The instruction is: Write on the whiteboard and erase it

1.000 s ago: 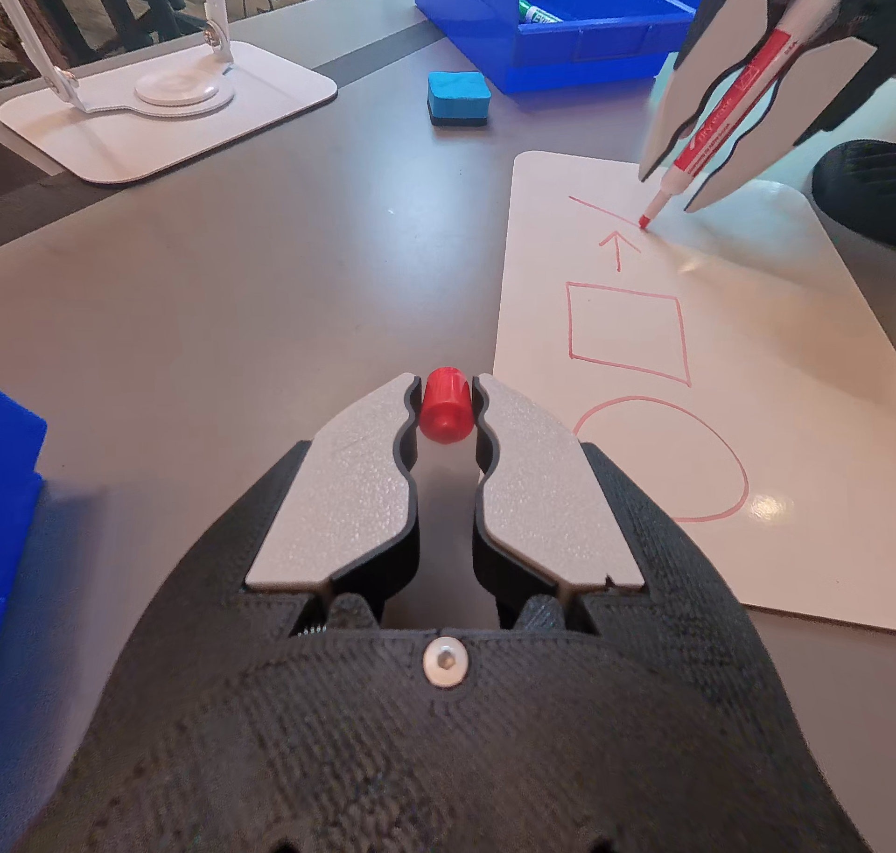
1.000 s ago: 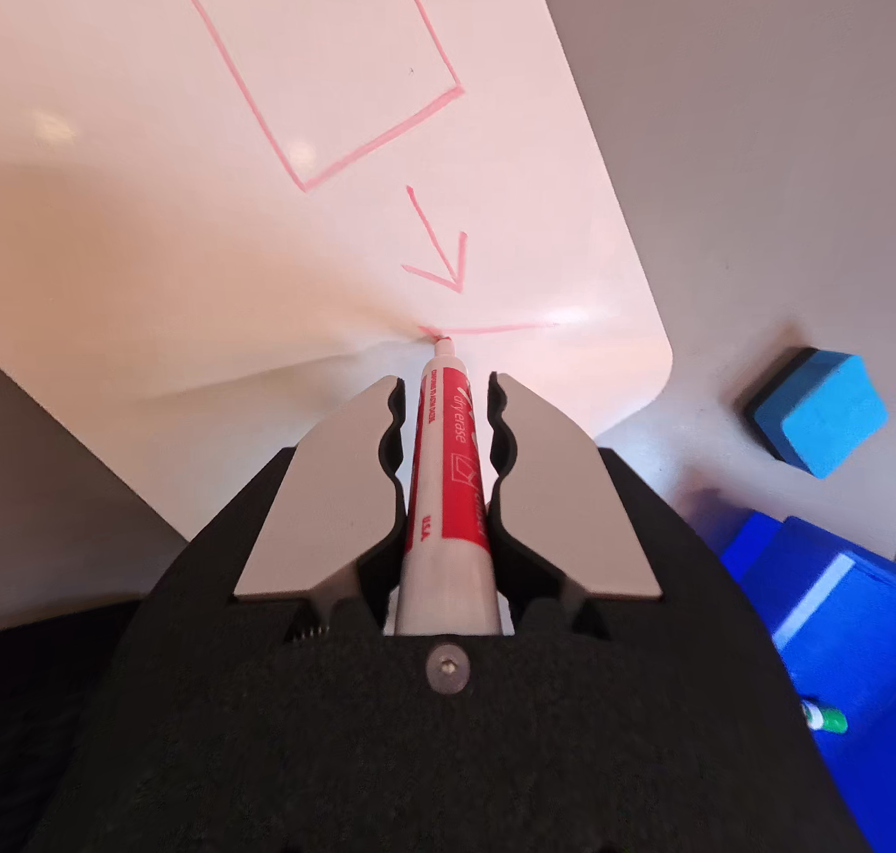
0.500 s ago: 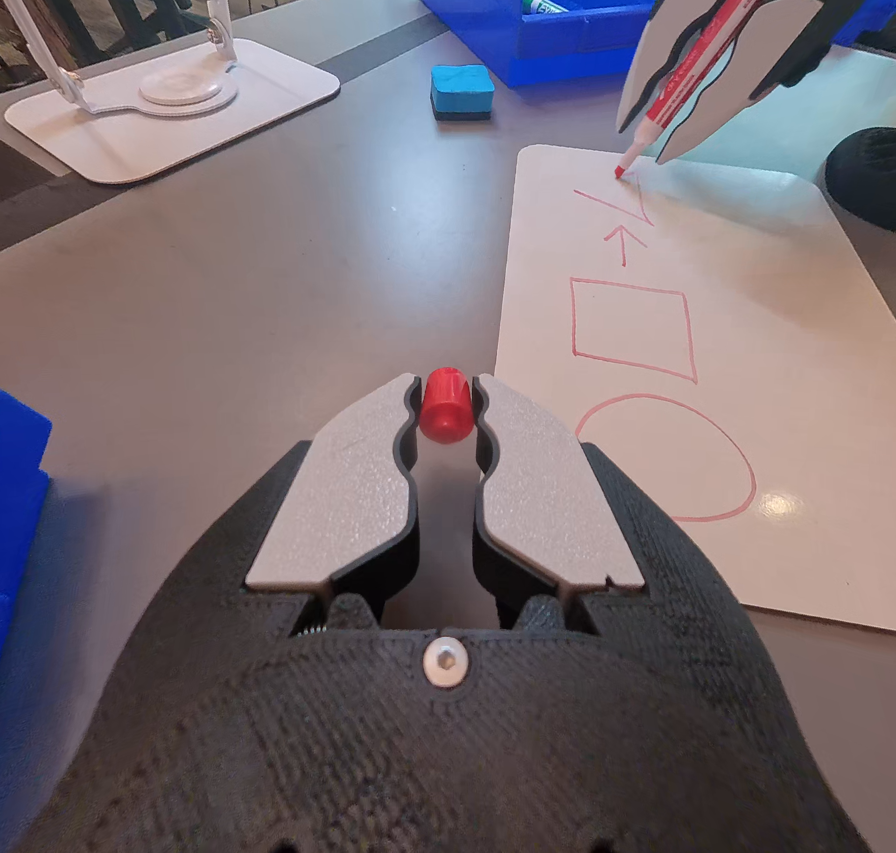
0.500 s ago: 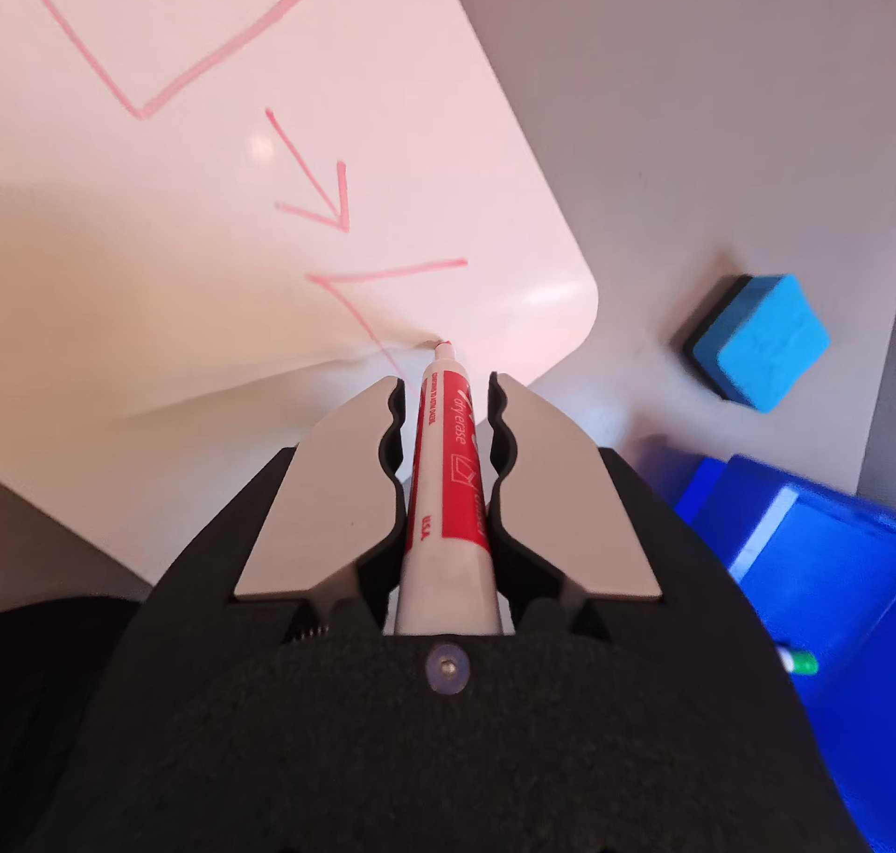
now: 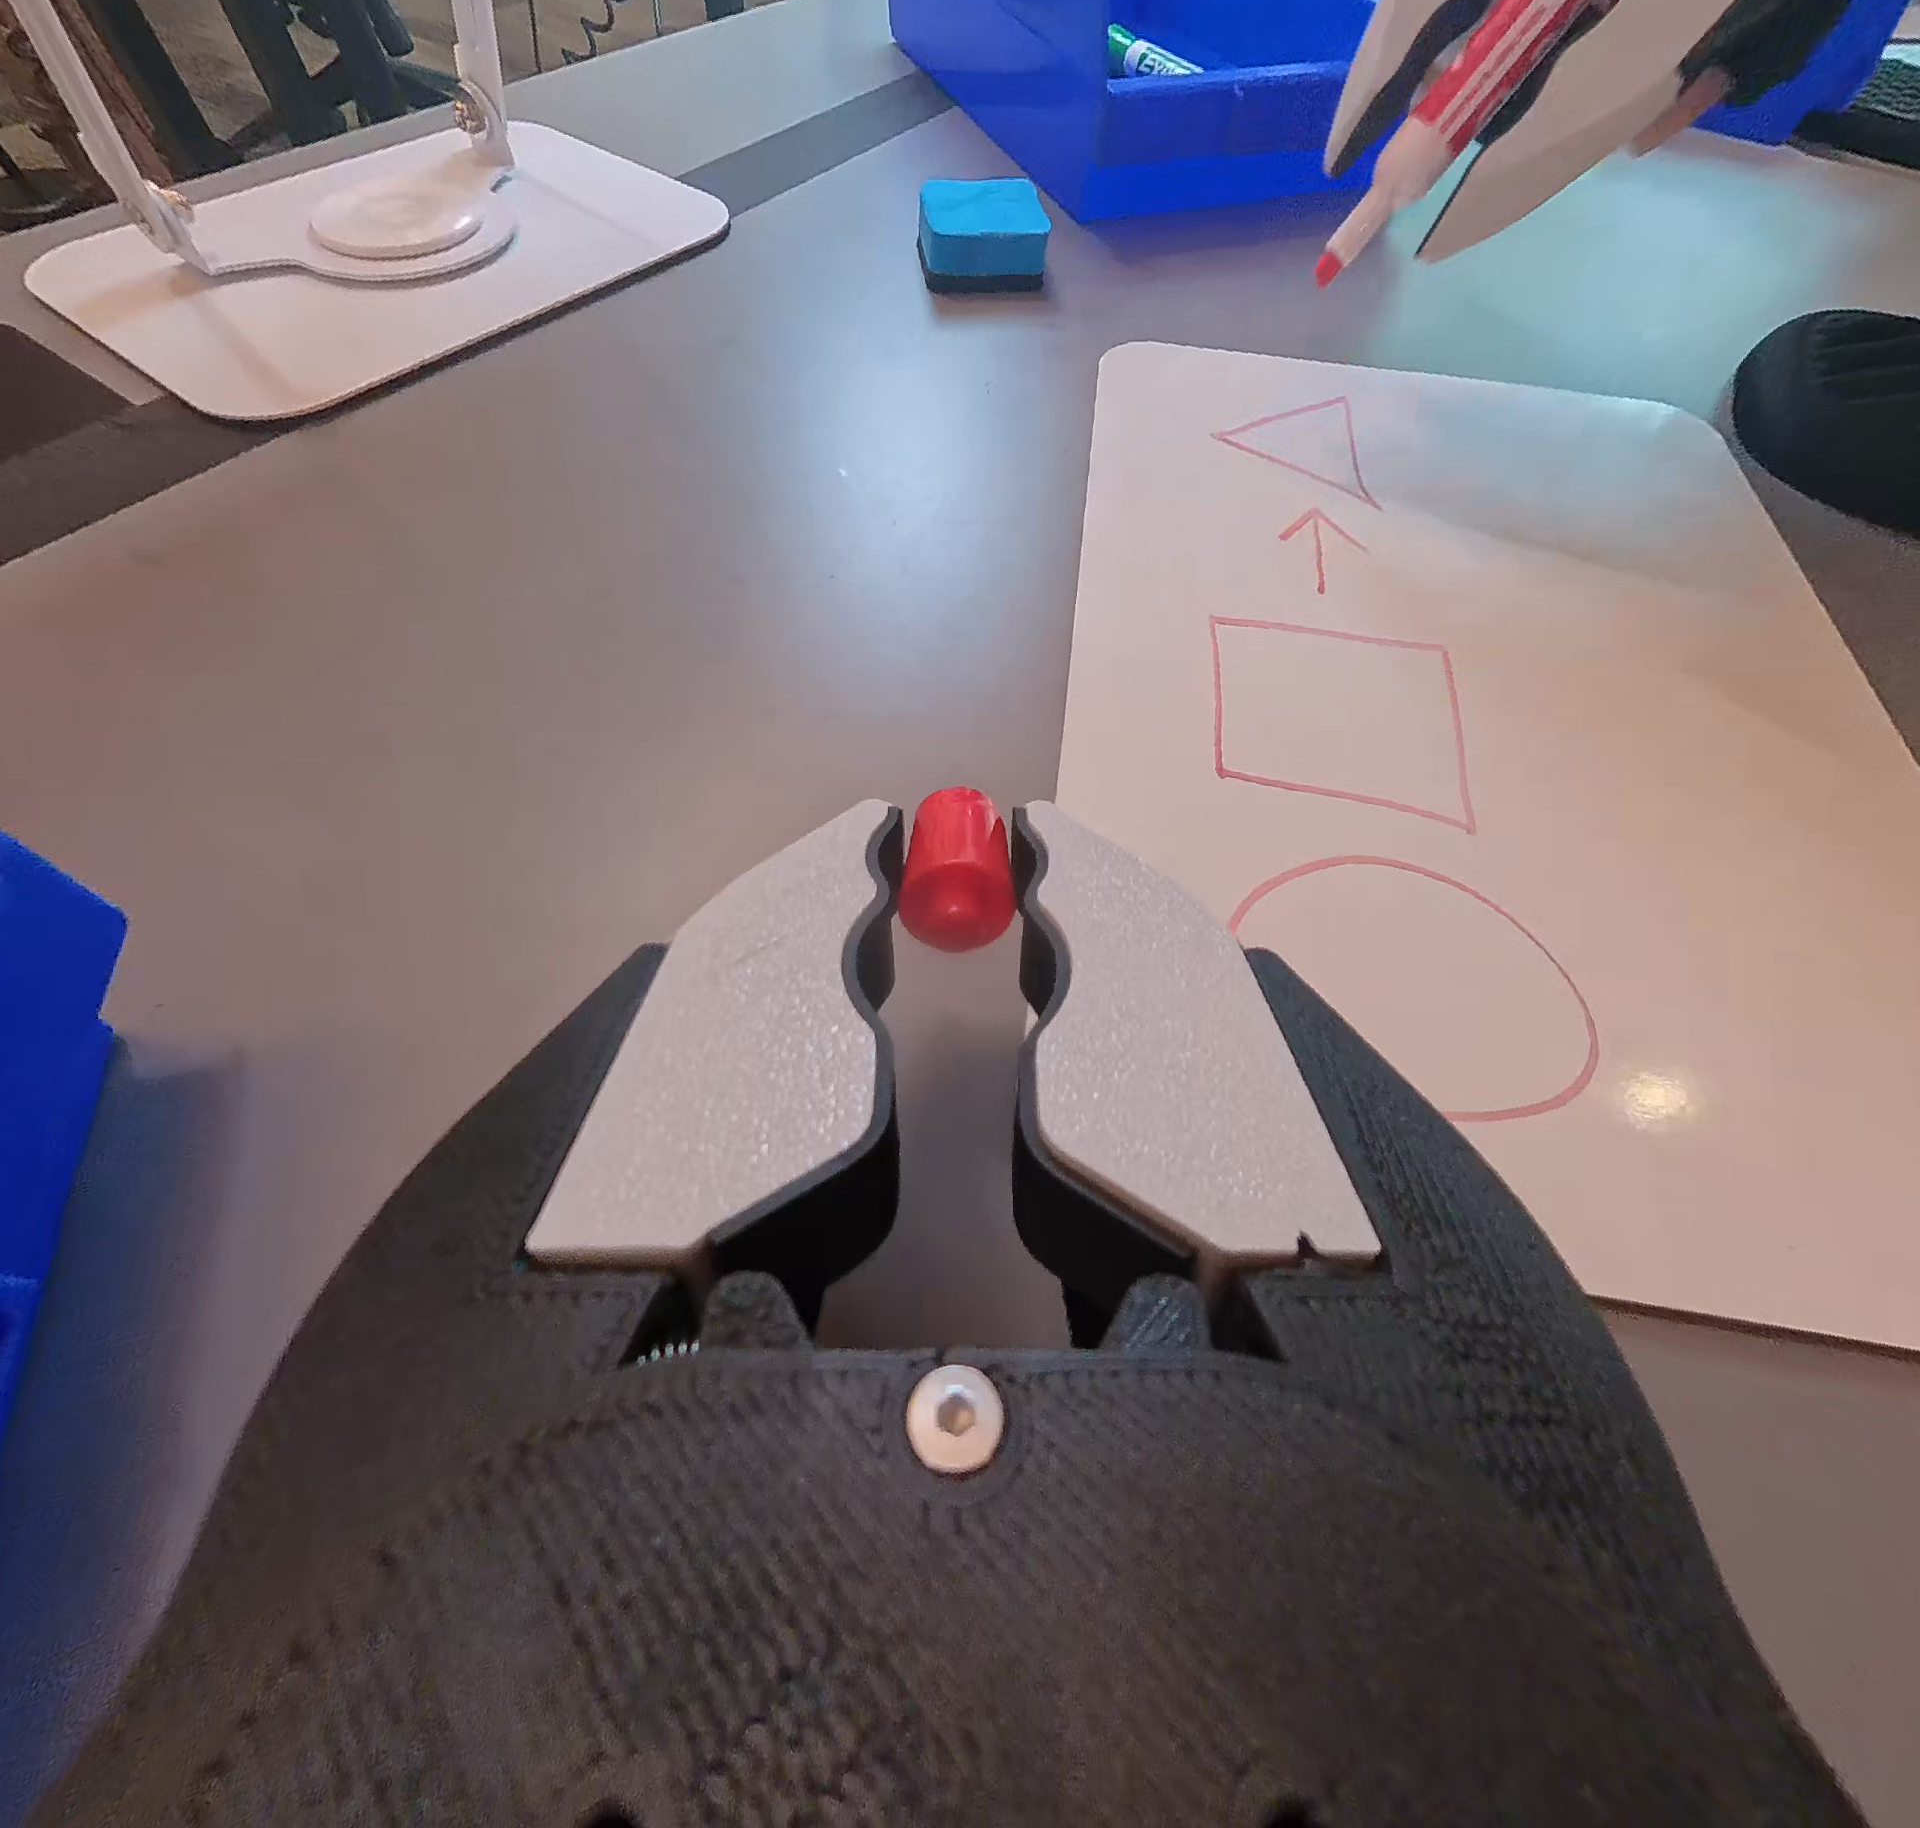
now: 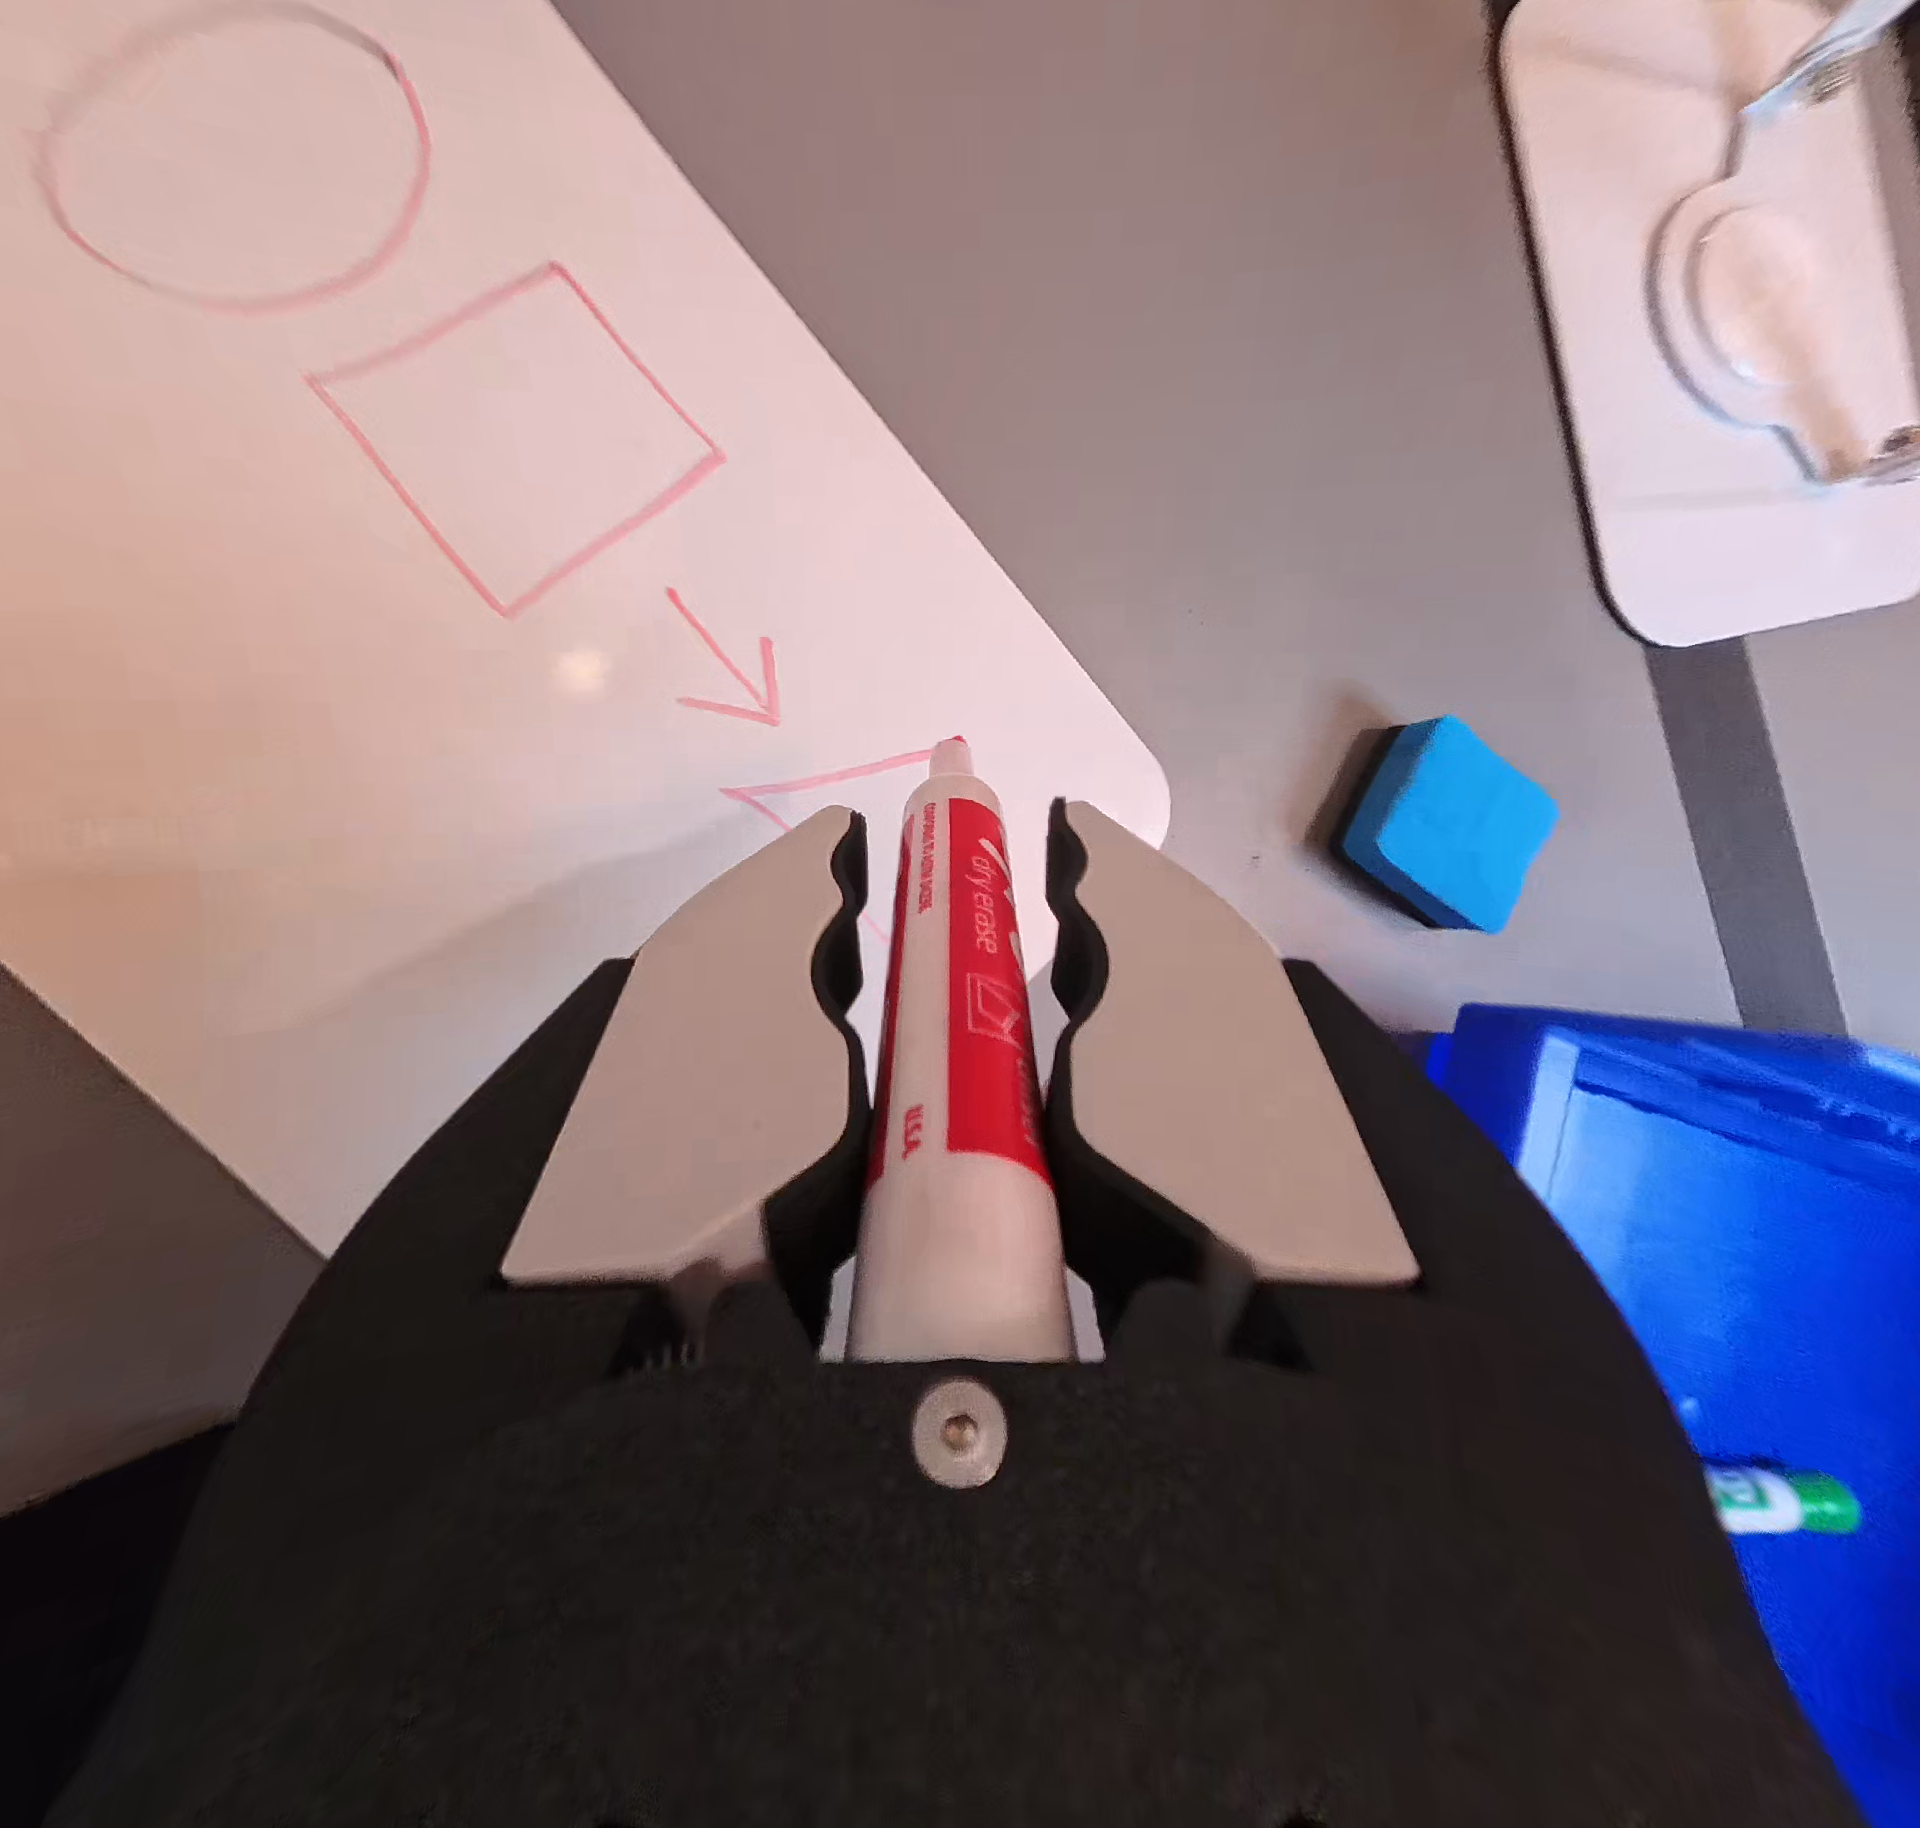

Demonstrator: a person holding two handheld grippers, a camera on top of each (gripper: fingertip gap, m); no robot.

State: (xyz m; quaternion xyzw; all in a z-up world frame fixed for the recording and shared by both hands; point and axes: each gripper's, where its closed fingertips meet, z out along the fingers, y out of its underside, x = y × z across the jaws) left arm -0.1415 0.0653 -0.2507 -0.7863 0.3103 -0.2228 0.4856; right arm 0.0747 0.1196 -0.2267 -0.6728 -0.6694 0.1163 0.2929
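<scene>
A white whiteboard (image 5: 1558, 739) lies flat on the grey table, with a red circle, square, arrow and triangle drawn on it; it also shows in the right wrist view (image 6: 260, 635). My right gripper (image 6: 956, 822) is shut on a red marker (image 6: 956, 1051), uncapped, with its tip lifted above the board's far end. The same gripper (image 5: 1403, 209) and the marker (image 5: 1455, 85) show at the top right of the left wrist view. My left gripper (image 5: 954, 822) is shut on the red marker cap (image 5: 954, 879), left of the board. A blue eraser (image 5: 982, 232) (image 6: 1444, 822) lies beyond the board.
A blue bin (image 5: 1195, 53) (image 6: 1714, 1259) with a green-capped marker (image 5: 1148, 53) (image 6: 1787, 1534) stands behind the eraser. A white stand base (image 5: 384, 251) (image 6: 1714, 324) sits at the far left. Another blue bin edge (image 5: 42, 1051) is at my left. A black object (image 5: 1829, 417) sits at the board's far right.
The right gripper closed the triangle on the board, then lifted the marker off the surface and pulled back and up. The left gripper stayed still with the cap.
</scene>
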